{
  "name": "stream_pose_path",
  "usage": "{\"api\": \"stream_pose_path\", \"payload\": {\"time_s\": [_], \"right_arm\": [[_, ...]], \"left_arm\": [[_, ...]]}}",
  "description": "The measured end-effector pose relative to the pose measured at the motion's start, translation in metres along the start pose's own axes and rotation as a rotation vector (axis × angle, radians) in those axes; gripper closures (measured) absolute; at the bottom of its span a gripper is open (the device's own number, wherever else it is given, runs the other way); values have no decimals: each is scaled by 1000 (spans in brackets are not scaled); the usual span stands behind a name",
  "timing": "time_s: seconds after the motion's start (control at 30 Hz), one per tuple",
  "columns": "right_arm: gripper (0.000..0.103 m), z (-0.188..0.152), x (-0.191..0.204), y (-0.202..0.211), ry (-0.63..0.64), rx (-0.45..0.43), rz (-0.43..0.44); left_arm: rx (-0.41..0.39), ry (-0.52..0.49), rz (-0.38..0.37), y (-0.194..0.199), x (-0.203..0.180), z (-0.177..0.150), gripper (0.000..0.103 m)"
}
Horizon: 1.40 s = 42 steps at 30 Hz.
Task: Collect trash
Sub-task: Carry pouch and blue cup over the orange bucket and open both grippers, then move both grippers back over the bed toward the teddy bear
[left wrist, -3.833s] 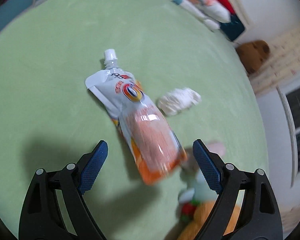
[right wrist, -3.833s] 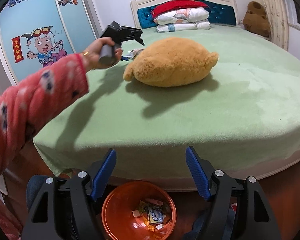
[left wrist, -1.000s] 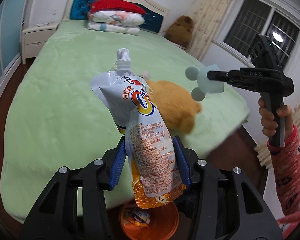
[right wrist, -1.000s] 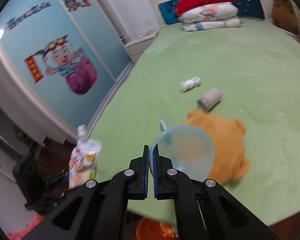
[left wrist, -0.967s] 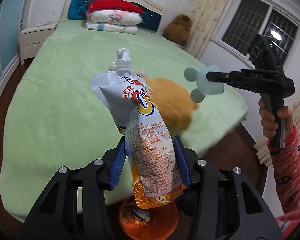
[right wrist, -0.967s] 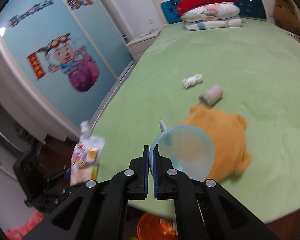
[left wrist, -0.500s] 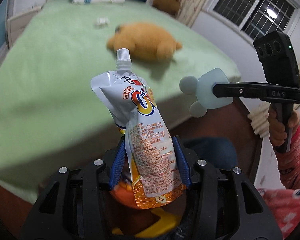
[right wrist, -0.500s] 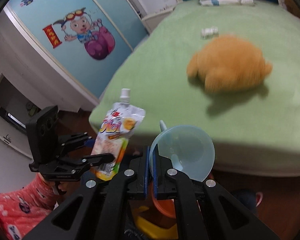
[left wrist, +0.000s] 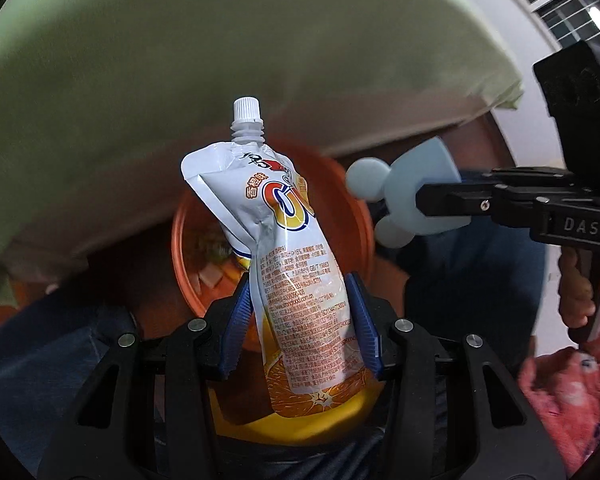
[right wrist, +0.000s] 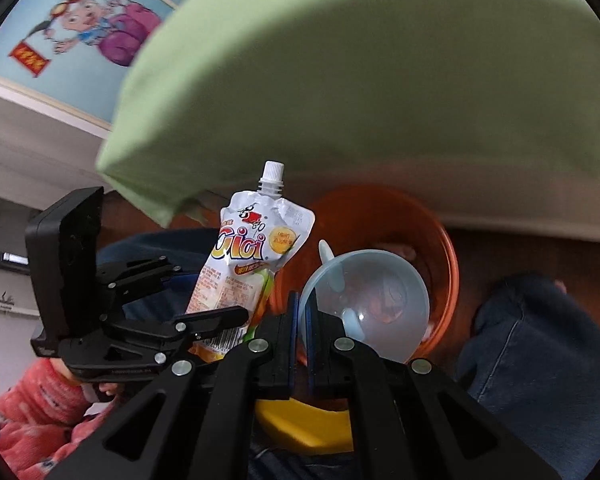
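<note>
My left gripper (left wrist: pixel 298 320) is shut on an orange-and-white drink pouch (left wrist: pixel 288 264) with a white cap, held upright over the orange bin (left wrist: pixel 180 240). The pouch also shows in the right wrist view (right wrist: pixel 248 256), with the left gripper (right wrist: pixel 204 330) at its base. My right gripper (right wrist: pixel 302 330) is shut on the rim of a pale blue plastic bowl (right wrist: pixel 376 300), held above the orange bin (right wrist: pixel 448 264). In the left wrist view the right gripper (left wrist: pixel 420 202) holds the blue bowl (left wrist: pixel 416 196) to the right of the pouch. Some trash lies inside the bin.
The green bed cover (left wrist: pixel 220 60) hangs over the bed edge just behind the bin and fills the top of the right wrist view (right wrist: pixel 380 60). A yellow object (right wrist: pixel 304 420) sits below the grippers. Blue-jeaned legs (right wrist: pixel 532 340) flank the bin. A cartoon-decorated wardrobe (right wrist: pixel 80 20) stands at left.
Both grippers have come down and tilted from over the bed to above the orange bin, which now sits close behind the pouch and bowl. Both grips are unchanged.
</note>
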State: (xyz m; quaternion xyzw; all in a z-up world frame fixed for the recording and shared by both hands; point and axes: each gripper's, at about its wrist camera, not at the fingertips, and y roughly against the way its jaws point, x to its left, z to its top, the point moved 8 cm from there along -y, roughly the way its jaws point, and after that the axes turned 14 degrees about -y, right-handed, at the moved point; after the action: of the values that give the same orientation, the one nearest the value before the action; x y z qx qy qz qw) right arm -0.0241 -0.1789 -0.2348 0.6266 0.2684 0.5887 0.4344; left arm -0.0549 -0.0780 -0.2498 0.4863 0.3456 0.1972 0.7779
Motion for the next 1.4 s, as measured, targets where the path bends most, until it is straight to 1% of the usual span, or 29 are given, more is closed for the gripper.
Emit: {"api": "stream_pose_path", "payload": {"time_s": [0.07,0.2,0.3,0.4,0.47,0.5,0.53,0.6,0.7,0.93,1.1,1.3,1.4], "right_arm": [[100,-3,-11,-18,-22,20,-33],[100,-3,-24,-47,-65,59,-70],[100,-3,-34,-62,-85,81,-96],[100,-4,-34,-72,-89,90,-104],[89,-2,-36,-70,-83,78,-108],[64,0,-35,-69,-86,66,-117],[49,2,-37,-67,-89,54,-119],[49,3,-39,-61,-86,23,-128],[49,7,-43,-53,-111,4,-113],[47,10,-53,-47,-132,-16,-102],[47,13,-48,-41,-121,-30,-94],[45,16,-32,-20,-74,-86,-88],[43,18,-20,-2,-38,-133,-85]], "left_arm": [[45,8,12,-17,5,-10,57],[108,17,22,-45,10,-17,57],[135,21,40,-58,16,-19,57],[148,30,52,-61,18,-22,57],[140,33,70,-59,18,-19,56],[137,37,86,-57,17,-16,51],[136,41,94,-55,17,-13,41],[120,57,105,-50,20,-11,31],[100,60,125,-42,22,-7,29],[49,51,160,-26,28,-1,29],[14,41,175,-12,30,2,29],[-42,65,195,11,30,8,29],[-68,85,230,28,30,13,29]]}}
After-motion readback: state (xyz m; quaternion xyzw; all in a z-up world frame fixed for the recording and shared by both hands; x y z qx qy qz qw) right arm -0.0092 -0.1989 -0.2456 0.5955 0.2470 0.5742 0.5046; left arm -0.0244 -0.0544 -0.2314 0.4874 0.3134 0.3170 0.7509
